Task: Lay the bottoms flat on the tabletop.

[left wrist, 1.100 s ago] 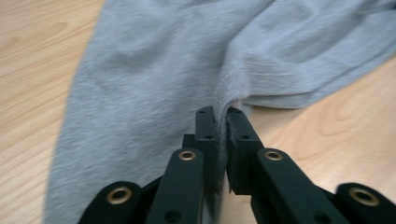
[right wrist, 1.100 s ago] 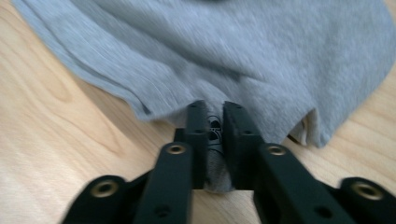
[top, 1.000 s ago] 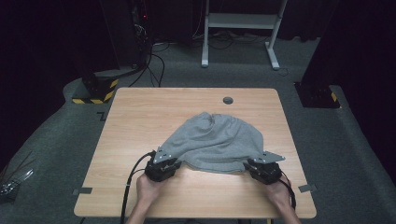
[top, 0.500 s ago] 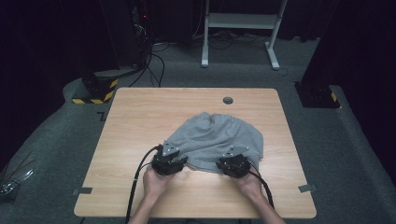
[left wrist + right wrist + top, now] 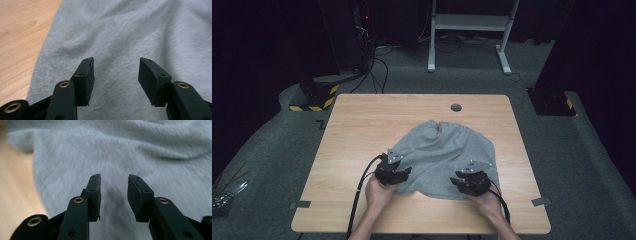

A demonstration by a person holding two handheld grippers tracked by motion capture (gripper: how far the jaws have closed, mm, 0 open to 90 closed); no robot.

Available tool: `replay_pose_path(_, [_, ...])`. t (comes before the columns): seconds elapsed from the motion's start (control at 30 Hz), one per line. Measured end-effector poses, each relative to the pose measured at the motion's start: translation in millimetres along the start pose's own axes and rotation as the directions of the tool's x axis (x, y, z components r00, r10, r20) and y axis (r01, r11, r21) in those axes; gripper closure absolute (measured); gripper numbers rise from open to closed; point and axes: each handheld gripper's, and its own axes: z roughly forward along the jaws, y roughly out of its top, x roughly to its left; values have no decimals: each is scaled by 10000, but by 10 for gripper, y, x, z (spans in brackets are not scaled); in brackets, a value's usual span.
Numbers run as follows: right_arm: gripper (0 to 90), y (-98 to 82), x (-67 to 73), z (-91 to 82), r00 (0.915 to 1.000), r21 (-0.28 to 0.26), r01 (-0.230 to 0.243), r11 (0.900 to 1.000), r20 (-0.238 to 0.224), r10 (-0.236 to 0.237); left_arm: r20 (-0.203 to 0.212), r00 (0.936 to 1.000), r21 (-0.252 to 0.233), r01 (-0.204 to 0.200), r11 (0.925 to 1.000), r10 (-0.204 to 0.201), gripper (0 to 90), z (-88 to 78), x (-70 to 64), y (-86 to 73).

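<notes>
We hold the left hand-held gripper (image 5: 395, 172) and right hand-held gripper (image 5: 470, 181), jaws spread and empty, over the near edge of the grey cloth (image 5: 444, 152) lying on the worktop (image 5: 357, 130); judged next: pinch that hem

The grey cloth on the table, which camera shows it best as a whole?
The high view: the whole grey cloth lies rumpled on the table, with every edge visible. The left gripper view gives a close patch with one edge against the wood; the right gripper view gives a blurred patch.
</notes>
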Motion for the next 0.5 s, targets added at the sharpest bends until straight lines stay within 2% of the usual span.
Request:
replay_pose_path(0.03, [626, 32, 3, 53, 10000, 128, -21, 9999, 70, 20, -54, 9998, 84, 184, 9998, -184, 473, 51, 34, -19])
replay_pose_path(0.07, [626, 32, 3, 53, 10000, 128, -21, 9999, 70, 20, -54, 9998, 84, 184, 9998, -184, 473, 51, 34, -19])
replay_pose_path(0.13, [641, 83, 2, 235, 9997, 683, 59, 9976, 246, -76, -131, 9996, 221, 253, 9994, -250, 474, 86, 55, -32])
replay_pose_path(0.17, [678, 79, 5, 246, 9997, 529, 66, 9986, 222, -77, -207, 9997, 384, 168, 9991, -160, 484, 106, 59, -39])
replay_pose_path(0.2, [746, 77, 7, 241, 9997, 522, 153, 9985, 156, -161, -225, 9997, 505, 113, 9987, -101, 512, 118, 54, -45])
replay_pose_path(0.23, [792, 72, 13, 230, 9996, 568, 269, 9980, 113, -276, -260, 9996, 432, -65, 9990, 76, 538, 117, 45, -51])
replay_pose_path(0.3, [869, 36, 40, 174, 9959, 731, 893, 9933, 80, -901, -118, 9995, 472, -278, 9985, 283, 654, 98, 30, -59])
replay_pose_path(0.4, [874, -51, 32, 59, 9922, 898, 1244, 9882, -91, -1241, -33, 9985, 605, -548, 9967, 551, 820, 19, 4, -115])
replay_pose_path(0.47, [874, -112, 14, -8, 9928, 910, 1196, 9886, -206, -1182, 186, 9987, 729, -490, 9961, 478, 851, -39, -12, -156])
replay_pose_path(0.5, [873, -136, 2, -32, 9933, 909, 1149, 9892, -260, -1129, 304, 9979, 862, -595, 9945, 571, 854, -78, -32, -174])
